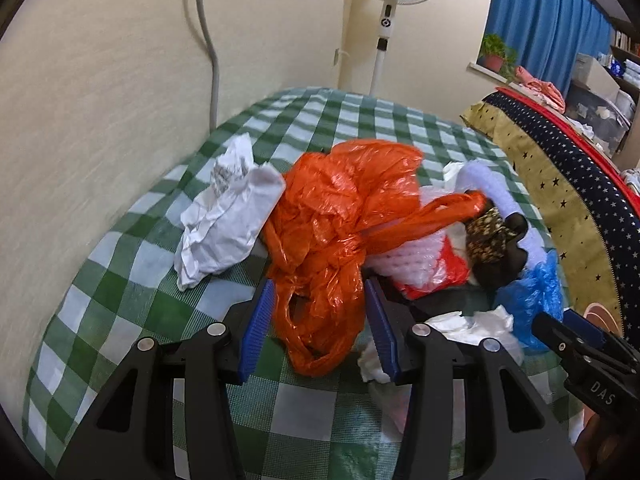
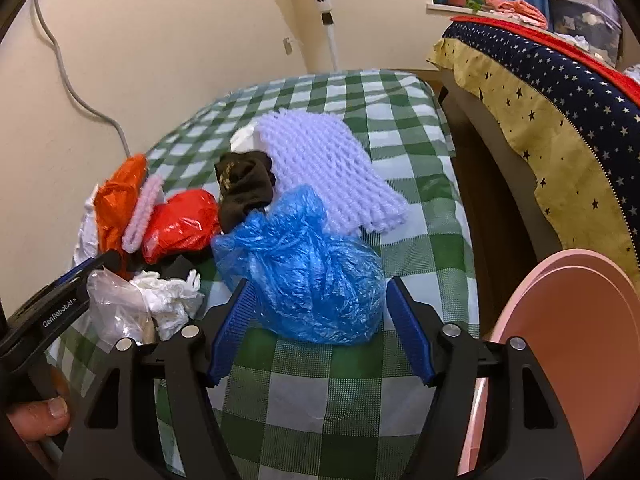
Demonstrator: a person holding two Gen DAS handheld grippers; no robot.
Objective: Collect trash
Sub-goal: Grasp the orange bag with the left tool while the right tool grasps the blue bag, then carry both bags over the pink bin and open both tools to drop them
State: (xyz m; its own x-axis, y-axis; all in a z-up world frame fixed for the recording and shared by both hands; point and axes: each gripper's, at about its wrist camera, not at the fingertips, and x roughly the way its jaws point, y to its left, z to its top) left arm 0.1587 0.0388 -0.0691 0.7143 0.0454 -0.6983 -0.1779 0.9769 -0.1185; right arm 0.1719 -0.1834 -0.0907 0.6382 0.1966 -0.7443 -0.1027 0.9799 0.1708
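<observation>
On the green-and-white checked bed (image 2: pixel 352 380): crinkled orange plastic bag (image 1: pixel 336 216) between the left tool's (image 1: pixel 320 320) parted blue ribbed pads, glossy blue plastic bag (image 2: pixel 312 276) between the right tool's (image 2: pixel 320 320) wide-set pads, neither visibly pinched; crumpled white paper (image 1: pixel 224 216) beside, knobbly lilac foam netting (image 2: pixel 328 168) behind.

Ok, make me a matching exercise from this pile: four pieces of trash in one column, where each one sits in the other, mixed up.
Things:
1. orange bag
2. blue bag
3. crumpled paper
4. foam net

Places:
A. flat on the checked cloth, behind the blue bag
B. between the open fingers of the left gripper
C. nearest the wall, left of the orange bag
D. between the open fingers of the right gripper

Pairs: 1-B, 2-D, 3-C, 4-A
</observation>
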